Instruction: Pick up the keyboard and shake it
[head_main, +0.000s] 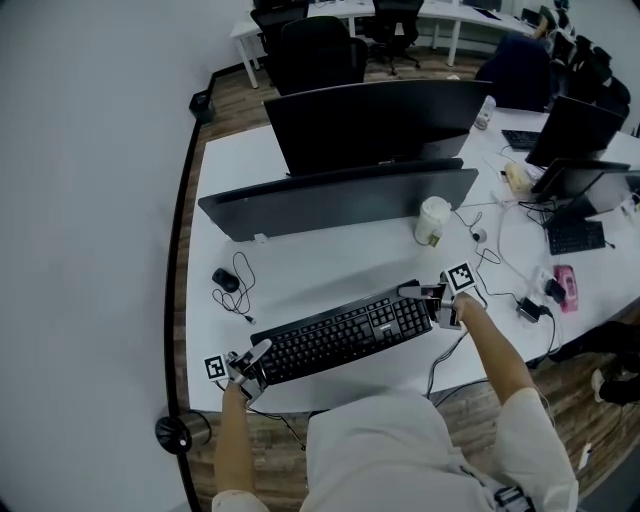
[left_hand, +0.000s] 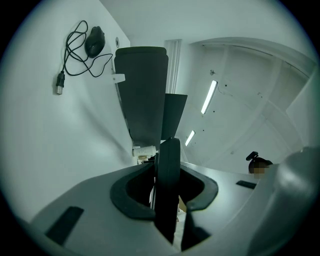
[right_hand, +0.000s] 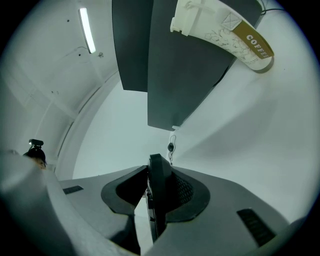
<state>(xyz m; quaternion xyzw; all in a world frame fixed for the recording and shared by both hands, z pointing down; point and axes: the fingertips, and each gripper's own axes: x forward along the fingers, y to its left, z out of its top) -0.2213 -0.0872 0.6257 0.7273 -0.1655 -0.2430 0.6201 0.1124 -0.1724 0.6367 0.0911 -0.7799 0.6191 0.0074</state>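
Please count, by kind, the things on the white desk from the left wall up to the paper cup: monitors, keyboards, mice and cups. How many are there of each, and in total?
monitors: 2
keyboard: 1
mouse: 1
paper cup: 1
Total: 5

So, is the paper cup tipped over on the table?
No, the paper cup stands upright on the white table, lid on top, just in front of the dark monitor.
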